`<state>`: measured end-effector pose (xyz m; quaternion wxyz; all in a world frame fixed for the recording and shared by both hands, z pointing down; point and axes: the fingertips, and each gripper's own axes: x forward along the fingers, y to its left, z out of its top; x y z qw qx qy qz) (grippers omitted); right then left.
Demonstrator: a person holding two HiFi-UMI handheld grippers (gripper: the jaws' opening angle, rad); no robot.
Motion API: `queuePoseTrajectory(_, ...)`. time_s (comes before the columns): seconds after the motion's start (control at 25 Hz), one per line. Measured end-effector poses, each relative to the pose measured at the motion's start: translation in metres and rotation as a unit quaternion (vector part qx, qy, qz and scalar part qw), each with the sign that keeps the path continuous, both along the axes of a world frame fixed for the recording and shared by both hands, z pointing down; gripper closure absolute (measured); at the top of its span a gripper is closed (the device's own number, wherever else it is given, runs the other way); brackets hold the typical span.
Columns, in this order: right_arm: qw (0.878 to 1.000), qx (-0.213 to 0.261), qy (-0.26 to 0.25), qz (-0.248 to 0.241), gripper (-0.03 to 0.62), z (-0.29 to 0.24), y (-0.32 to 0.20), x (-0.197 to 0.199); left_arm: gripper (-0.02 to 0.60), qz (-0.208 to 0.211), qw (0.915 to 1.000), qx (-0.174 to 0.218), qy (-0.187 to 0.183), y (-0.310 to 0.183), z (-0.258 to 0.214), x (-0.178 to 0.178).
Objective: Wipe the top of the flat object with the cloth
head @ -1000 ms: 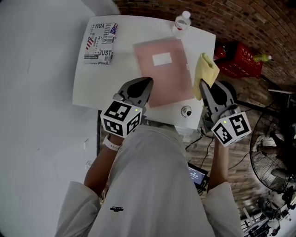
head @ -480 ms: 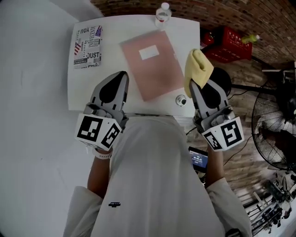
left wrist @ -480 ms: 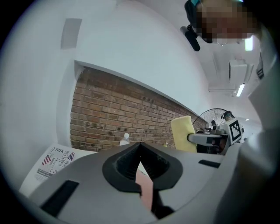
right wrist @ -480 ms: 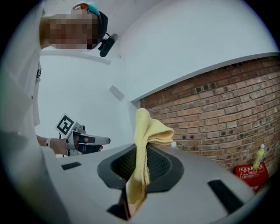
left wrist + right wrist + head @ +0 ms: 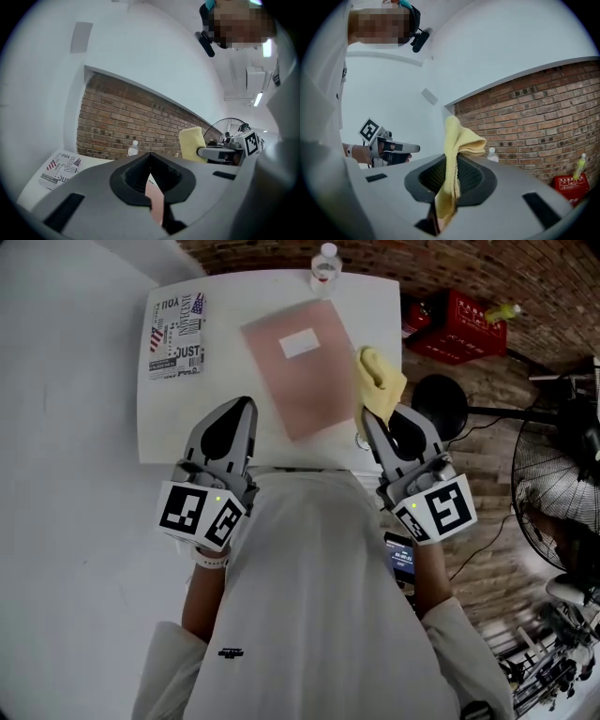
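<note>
1. My right gripper (image 5: 449, 159) has its jaws pinching the cloth (image 5: 457, 138). The yellow fold stands out past the tips and flops over at its end.
2. My left gripper (image 5: 246, 407) has its jaws pressed together with nothing between them. Only a sliver of pink shows through the slit behind the tips.
3. The folder (image 5: 298, 371) lies flat on the table (image 5: 225, 306), ahead of the left jaws and a little to their right. It is ahead and to the left of the right jaws.
4. The cloth's free end sits just by the folder's right edge. I can't tell whether it touches anything, and I judge that wiping hasn't started.
5. To wipe well, I'd tip the right jaws down so the loose fold lands flat on the cover, not the hard tips. Then I'd sweep leftwards in overlapping passes.
6. The folder looks light and may slide. I'd set the left tips on its near corner to pin it.
7. A bottle (image 5: 324, 261) stands beyond the folder's far edge, so strokes should stop short of it.
</note>
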<state>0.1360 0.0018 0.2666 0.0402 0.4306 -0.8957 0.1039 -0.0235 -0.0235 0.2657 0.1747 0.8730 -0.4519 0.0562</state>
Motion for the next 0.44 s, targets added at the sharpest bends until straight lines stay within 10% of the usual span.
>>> queuePoseTrajectory(0.44,1.0,0.005,0.006,-0.01,0.54,-0.005,0.008,-0.002,0.571,0.008,1.0,0.002,0.004,0.012,-0.001,0.009)
